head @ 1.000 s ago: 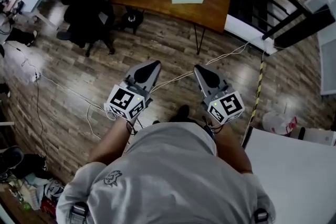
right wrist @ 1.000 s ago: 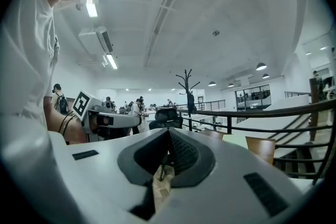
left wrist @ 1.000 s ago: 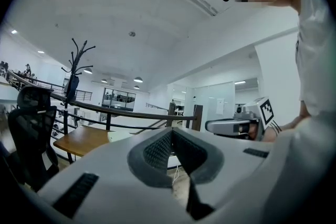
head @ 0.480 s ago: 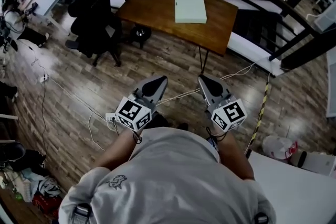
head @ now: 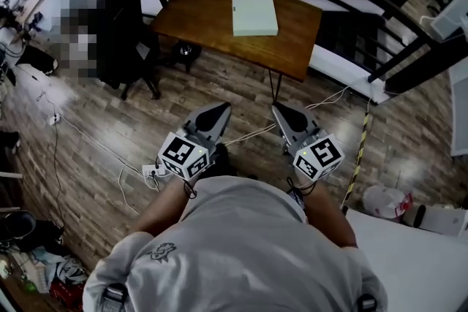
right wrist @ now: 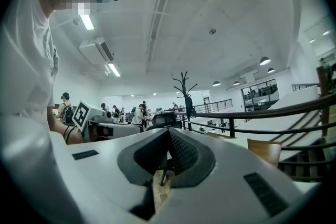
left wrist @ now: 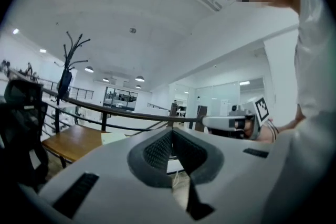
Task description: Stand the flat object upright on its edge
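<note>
Ground is closing between us and the wooden table (head: 191,11): it is sitting lower and nearer in the head view than a second ago, so we are still walking in and no uprighting is starting yet. We are carrying two grippers, left gripper (head: 218,109) and right gripper (head: 282,110), both with jaws pressed together on nothing. One flat white object (head: 254,12) is lying flat toward the tabletop's far edge, well apart from them; one dark chair (head: 121,33) is standing off its left corner.

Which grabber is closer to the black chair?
Left. In the head view the left gripper is lower right of the black chair, apart from it. The right gripper lies beyond the left one, farther from the chair.
</note>
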`<state>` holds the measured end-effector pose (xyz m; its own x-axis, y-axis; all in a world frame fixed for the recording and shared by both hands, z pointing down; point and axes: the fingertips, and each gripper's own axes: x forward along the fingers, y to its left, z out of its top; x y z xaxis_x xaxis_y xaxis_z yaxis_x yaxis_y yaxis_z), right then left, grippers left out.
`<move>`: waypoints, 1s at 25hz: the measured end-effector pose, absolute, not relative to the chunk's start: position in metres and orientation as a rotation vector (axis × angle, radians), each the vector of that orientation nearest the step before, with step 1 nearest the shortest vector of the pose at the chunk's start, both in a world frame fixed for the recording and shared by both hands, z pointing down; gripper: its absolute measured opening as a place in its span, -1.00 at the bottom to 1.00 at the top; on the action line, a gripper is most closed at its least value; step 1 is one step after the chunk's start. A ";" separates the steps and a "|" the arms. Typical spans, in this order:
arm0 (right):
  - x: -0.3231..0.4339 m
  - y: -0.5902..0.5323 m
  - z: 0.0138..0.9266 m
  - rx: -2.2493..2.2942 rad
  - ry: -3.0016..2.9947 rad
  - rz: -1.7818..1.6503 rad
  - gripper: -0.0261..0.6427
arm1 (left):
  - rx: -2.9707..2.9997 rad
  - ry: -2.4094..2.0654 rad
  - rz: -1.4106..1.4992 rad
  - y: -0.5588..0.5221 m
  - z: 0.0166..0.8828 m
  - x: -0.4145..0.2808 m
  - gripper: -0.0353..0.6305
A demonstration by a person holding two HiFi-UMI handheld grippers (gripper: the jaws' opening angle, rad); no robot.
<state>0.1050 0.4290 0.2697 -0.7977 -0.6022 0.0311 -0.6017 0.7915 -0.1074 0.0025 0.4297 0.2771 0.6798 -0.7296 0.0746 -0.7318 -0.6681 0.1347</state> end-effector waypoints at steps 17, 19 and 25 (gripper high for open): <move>0.054 0.316 0.279 -1.146 2.955 -0.176 -0.83 | 2.788 -1.153 0.045 0.306 0.278 -0.058 -0.85; 0.042 0.300 0.276 -1.170 2.942 -0.182 -0.83 | 2.805 -1.140 0.053 0.290 0.272 -0.072 -0.85; 0.015 0.265 0.272 -1.227 2.914 -0.185 -0.82 | 2.846 -1.098 0.058 0.251 0.258 -0.101 -0.85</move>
